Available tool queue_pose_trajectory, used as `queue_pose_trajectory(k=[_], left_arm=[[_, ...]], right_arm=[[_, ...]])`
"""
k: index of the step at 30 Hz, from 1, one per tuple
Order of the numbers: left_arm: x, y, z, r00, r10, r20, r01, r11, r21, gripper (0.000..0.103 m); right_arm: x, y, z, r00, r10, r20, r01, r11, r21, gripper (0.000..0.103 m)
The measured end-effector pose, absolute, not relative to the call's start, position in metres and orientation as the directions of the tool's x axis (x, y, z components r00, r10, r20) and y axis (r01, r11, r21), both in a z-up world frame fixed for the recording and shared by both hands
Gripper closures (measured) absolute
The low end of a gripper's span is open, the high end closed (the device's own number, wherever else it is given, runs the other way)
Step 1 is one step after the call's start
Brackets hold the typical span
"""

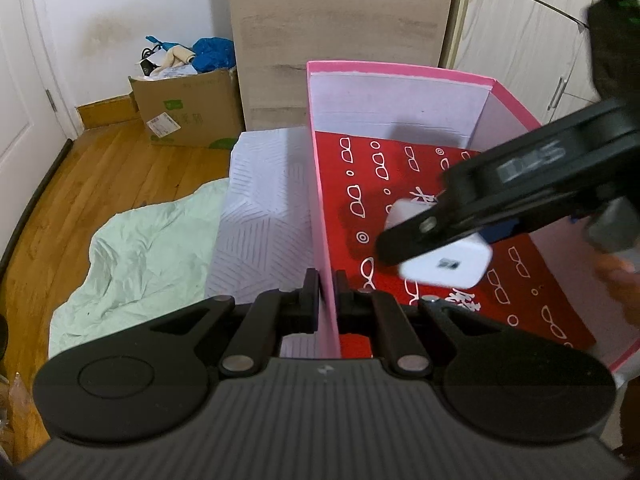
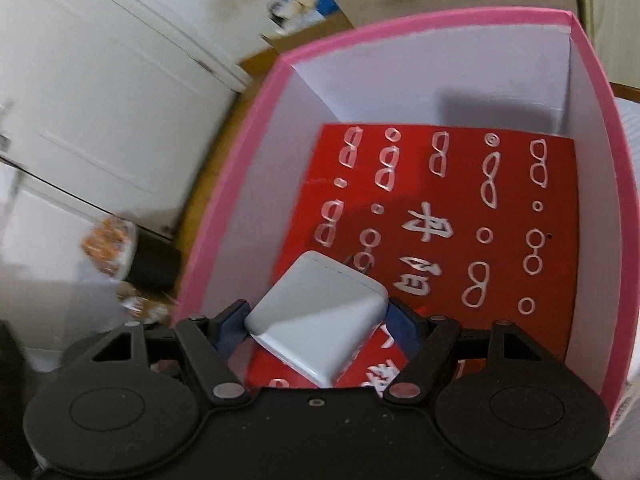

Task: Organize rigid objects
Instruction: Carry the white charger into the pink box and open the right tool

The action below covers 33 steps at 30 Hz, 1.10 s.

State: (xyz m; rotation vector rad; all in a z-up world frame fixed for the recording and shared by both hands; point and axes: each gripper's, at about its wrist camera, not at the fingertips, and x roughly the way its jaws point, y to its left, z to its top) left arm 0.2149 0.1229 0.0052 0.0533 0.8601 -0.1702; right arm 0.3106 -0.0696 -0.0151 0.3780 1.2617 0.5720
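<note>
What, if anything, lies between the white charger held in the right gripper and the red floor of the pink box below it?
Nothing visible does. The right gripper holds the white charger inside the pink box, over its red floor, which shows no other objects. The left gripper only clamps the box's side wall.

A cardboard box (image 1: 188,114) stuffed with what may be clothing is seen beside a wooden panel (image 1: 340,32); pale green cloth (image 1: 140,248) is spread on the floor (image 1: 100,172).
</note>
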Motion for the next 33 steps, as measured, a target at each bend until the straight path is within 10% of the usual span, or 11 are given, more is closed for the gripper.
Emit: queue_pose_trajectory(k=[15,33], left_arm=[[0.217,0.127,0.002,0.633,-0.143,-0.761,0.158,0.986,-0.054,0.097],[0.217,0.129,0.002,0.633,-0.148,-0.760,0.148,0.987,-0.070,0.096]], right_arm=[[0.326,-0.040,-0.034,0.128,0.513,-0.849,-0.331,0.829,0.451,0.022],[0.217,-0.177,0.068,0.480,0.612,-0.628,-0.356,0.790,0.499,0.016]])
